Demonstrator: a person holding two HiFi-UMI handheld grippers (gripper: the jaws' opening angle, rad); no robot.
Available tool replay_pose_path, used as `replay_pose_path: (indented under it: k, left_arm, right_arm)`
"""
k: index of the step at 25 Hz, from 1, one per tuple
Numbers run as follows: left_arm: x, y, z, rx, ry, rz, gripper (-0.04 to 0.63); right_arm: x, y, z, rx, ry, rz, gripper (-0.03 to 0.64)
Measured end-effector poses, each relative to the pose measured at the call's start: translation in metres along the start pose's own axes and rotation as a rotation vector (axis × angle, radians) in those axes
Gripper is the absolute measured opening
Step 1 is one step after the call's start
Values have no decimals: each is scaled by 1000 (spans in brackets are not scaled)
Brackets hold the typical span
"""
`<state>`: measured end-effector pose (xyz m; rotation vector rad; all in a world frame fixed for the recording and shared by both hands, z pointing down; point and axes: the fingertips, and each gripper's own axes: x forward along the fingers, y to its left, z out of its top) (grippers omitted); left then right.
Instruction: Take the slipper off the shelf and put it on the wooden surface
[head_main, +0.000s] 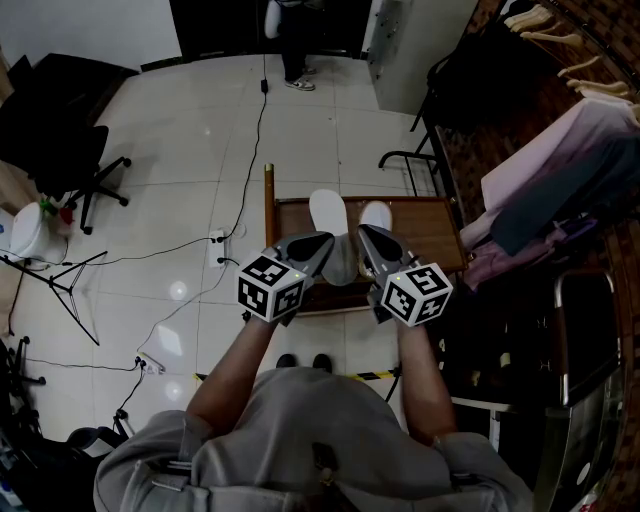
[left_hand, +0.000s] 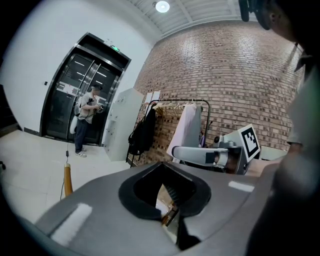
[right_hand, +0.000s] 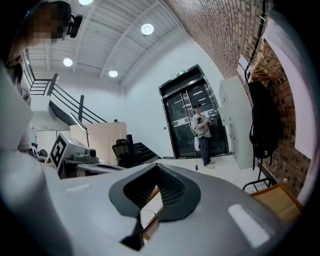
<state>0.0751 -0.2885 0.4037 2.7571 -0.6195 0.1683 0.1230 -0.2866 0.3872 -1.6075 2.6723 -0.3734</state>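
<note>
Brown wood lay below me in the head view: a wooden surface (head_main: 425, 228) with raised rails, and two white slippers (head_main: 327, 211) side by side at its far end, close together and just beyond the tips of both tools. I could not tell whether that plank was the shelf or the place to set them. My left tool (head_main: 312, 250) and right tool (head_main: 375, 245) hung above its near edge. The only container was a white tub (head_main: 25, 232) on the floor far to the left; what sat on top of it was too small to name.

The left gripper view showed my left tool (left_hand: 167, 192) closed, its jaws meeting at the tips with nothing between them, only wood showing through the hollow.

The right gripper view showed my right tool (right_hand: 150, 197) likewise closed and empty, with a person (right_hand: 201, 135) standing by the far doors.

I judged that closed jaws would merely shove a slipper, and with the pair so close, a wide bite might catch both or fold the soft sole.
</note>
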Motion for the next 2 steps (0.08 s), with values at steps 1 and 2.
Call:
replay_pose_path:
  k: [1,2]
  left_arm:
    - [0,0,0,0,1,0,3]
    - [0,0,-1,-1,2,0,3]
  right_arm:
    - [0,0,0,1,0,0,0]
    - [0,0,0,1,0,0,0]
